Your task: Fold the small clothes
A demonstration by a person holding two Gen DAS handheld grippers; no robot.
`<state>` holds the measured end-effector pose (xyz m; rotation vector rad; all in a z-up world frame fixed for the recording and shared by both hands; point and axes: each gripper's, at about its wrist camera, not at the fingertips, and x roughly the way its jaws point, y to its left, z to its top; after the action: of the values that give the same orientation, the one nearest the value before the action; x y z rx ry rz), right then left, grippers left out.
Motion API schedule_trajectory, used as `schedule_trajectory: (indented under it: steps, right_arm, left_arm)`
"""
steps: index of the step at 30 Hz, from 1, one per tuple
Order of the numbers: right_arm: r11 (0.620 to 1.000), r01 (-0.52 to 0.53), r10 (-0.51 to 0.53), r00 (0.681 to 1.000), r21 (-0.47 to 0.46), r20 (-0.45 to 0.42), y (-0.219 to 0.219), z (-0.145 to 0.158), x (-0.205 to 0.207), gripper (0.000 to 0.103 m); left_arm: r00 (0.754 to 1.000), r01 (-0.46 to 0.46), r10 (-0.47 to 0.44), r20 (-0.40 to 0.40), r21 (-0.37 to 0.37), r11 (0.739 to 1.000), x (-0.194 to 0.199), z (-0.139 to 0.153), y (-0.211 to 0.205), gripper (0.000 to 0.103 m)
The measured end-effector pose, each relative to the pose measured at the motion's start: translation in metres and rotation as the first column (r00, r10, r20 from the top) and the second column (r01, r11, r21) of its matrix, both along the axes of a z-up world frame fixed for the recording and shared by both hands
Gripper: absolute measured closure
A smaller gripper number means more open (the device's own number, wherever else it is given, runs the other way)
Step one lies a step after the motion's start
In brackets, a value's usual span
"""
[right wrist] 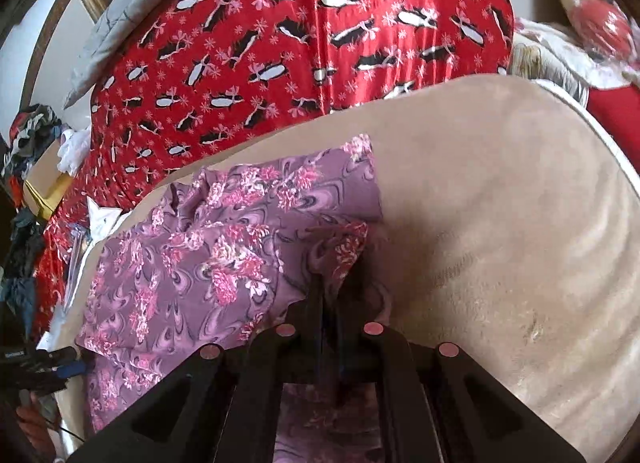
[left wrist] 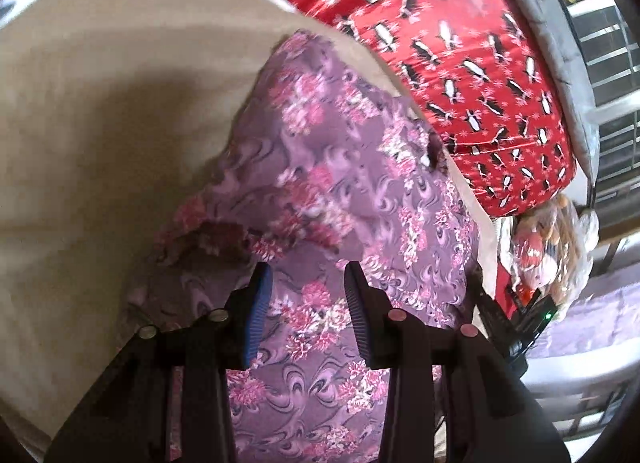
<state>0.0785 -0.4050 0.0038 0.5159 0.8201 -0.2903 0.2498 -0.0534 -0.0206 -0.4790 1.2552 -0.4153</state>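
Your right tongs [right wrist: 330,287] were closed on the cloth [right wrist: 200,247], pinching a raised corner of it between the pads; in the right wrist view the fabric bunched up and over the tips, so you had a firm hold of that edge. Your left tongs [left wrist: 308,303] stood partly open, with the cloth lying under and between the fingers [left wrist: 256,315]. I could not see the pads pressing on it, so I judged that hand to be hovering over the fabric, not gripping.

The cloth, purple with pink flowers, lay on the beige pad [right wrist: 500,203], towards its left side as the right camera saw it. It was still mostly spread out and rumpled: there were wrinkles near its far edge, and one flap near the right tongs was lifted and doubled over. In the left wrist view the far part of the cloth rose in a peak, blurred, with a shadowed hollow under its left edge, which suggested a fold in the making and not one laid flat.

So, by my reading, you were early in the job: the first fold was started but not set down, and nothing showed a neat, finished bundle. Left to do: carry the held corner across, lay it flat, smooth it, then fold again.

Beyond the pad lay the red sheet [right wrist: 300,23], and at the far left a pile of other clothes [right wrist: 32,131], possibly still waiting.
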Motion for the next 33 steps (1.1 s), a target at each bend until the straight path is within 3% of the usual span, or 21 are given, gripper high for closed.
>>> schedule_trajectory:
  steps: [2,3,5,8,9,11,13,15,17,19,22,27,29,31,33]
  right_arm:
    - [1.000,-0.005,0.005,1.000,-0.009,0.006,0.000,0.002,0.001,0.099]
    - [1.000,-0.019,0.019,1.000,-0.004,-0.011,-0.001,-0.001,0.004,0.098]
    - [0.999,-0.045,0.046,0.997,0.024,-0.068,-0.003,-0.008,0.009,0.097]
    - [1.000,0.025,-0.025,1.000,0.007,-0.001,-0.007,0.012,-0.005,0.089]
    - [1.000,0.022,-0.023,0.997,0.012,0.070,-0.005,0.022,-0.013,0.090]
    - [0.999,-0.028,0.024,0.992,0.028,0.123,0.003,0.027,-0.017,0.090]
    - [0.996,-0.092,0.090,0.992,0.016,0.085,0.015,0.019,-0.011,0.090]
    - [0.986,-0.166,0.164,0.979,-0.004,-0.121,0.029,-0.015,0.006,0.094]
    - [0.985,-0.166,0.161,0.983,-0.041,-0.090,0.033,-0.015,0.001,0.093]
    - [0.989,-0.148,0.150,0.982,0.020,-0.116,0.029,-0.012,0.000,0.093]
    - [0.984,-0.159,0.170,0.974,0.084,-0.152,0.028,-0.005,-0.007,0.091]
    - [0.961,-0.245,0.273,0.909,0.126,-0.315,0.055,-0.011,-0.045,0.084]
    - [0.959,-0.258,0.284,0.900,0.118,-0.331,0.065,-0.010,-0.062,0.081]
    - [0.954,-0.259,0.296,0.897,0.151,-0.329,0.074,-0.009,-0.089,0.071]
    - [0.950,-0.268,0.308,0.887,0.159,-0.345,0.085,-0.009,-0.114,0.070]
  left_arm:
    - [0.999,0.004,-0.005,0.041,0.023,1.000,0.000,0.008,-0.001,0.066]
    - [0.998,0.005,-0.008,0.057,0.049,0.999,0.002,0.010,-0.003,0.060]
    - [0.995,-0.004,-0.014,0.095,0.178,0.984,0.008,0.009,-0.012,0.058]
    - [0.994,0.025,-0.057,0.092,0.316,0.949,0.016,-0.007,-0.026,0.058]
    - [0.995,0.041,-0.069,0.069,0.343,0.938,0.019,-0.016,-0.031,0.057]
    - [0.996,0.052,-0.078,0.051,0.381,0.923,0.019,-0.031,-0.038,0.056]
    - [0.994,0.048,-0.084,0.070,0.408,0.912,0.017,-0.028,-0.042,0.056]
    - [0.994,0.063,-0.092,0.053,0.406,0.912,0.018,-0.028,-0.041,0.056]
    - [0.996,0.081,-0.088,0.003,0.358,0.930,0.020,-0.027,-0.030,0.056]
    - [0.996,0.092,-0.085,-0.035,0.331,0.939,0.017,-0.027,-0.022,0.056]
    - [0.991,0.128,-0.111,-0.071,0.332,0.934,-0.005,-0.023,-0.019,0.056]
    - [0.975,0.219,-0.190,-0.114,0.360,0.907,-0.066,-0.024,-0.017,0.056]
    - [0.968,0.248,-0.215,-0.129,0.360,0.899,-0.088,-0.025,-0.010,0.056]
    - [0.964,0.261,-0.226,-0.139,0.353,0.899,-0.106,-0.023,-0.001,0.056]
    - [0.958,0.275,-0.229,-0.174,0.315,0.908,-0.124,-0.023,0.014,0.056]
